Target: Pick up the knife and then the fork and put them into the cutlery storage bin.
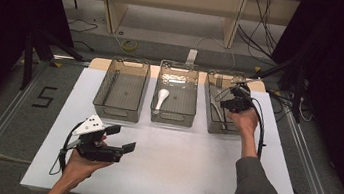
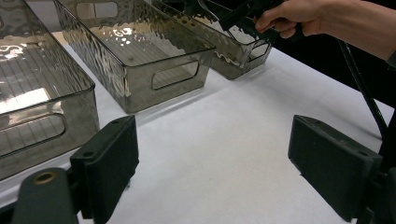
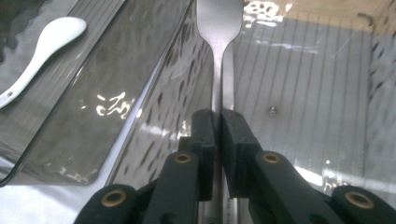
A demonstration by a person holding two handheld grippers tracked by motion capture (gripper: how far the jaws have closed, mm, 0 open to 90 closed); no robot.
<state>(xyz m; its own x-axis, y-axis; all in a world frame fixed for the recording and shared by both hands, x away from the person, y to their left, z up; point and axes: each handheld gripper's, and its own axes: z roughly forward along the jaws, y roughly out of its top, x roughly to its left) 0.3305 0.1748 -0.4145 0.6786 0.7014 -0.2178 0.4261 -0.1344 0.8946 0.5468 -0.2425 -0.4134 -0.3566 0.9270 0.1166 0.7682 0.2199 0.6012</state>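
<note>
Your right gripper (image 3: 218, 123) is clamped on a metal utensil (image 3: 219, 28) inside the right bin (image 1: 216, 125). The bin's rippled wall (image 3: 177, 93) stands just beside the utensil, and past it a white spoon (image 1: 161, 97) lies in the middle bin (image 1: 172, 117). The left bin (image 1: 118, 112) sits beyond. Your left gripper (image 2: 212, 163) hovers over the white table (image 1: 174, 178), jaws spread wide, nothing between them. The right gripper view shows the pinch; the high view shows all three bins.
</note>
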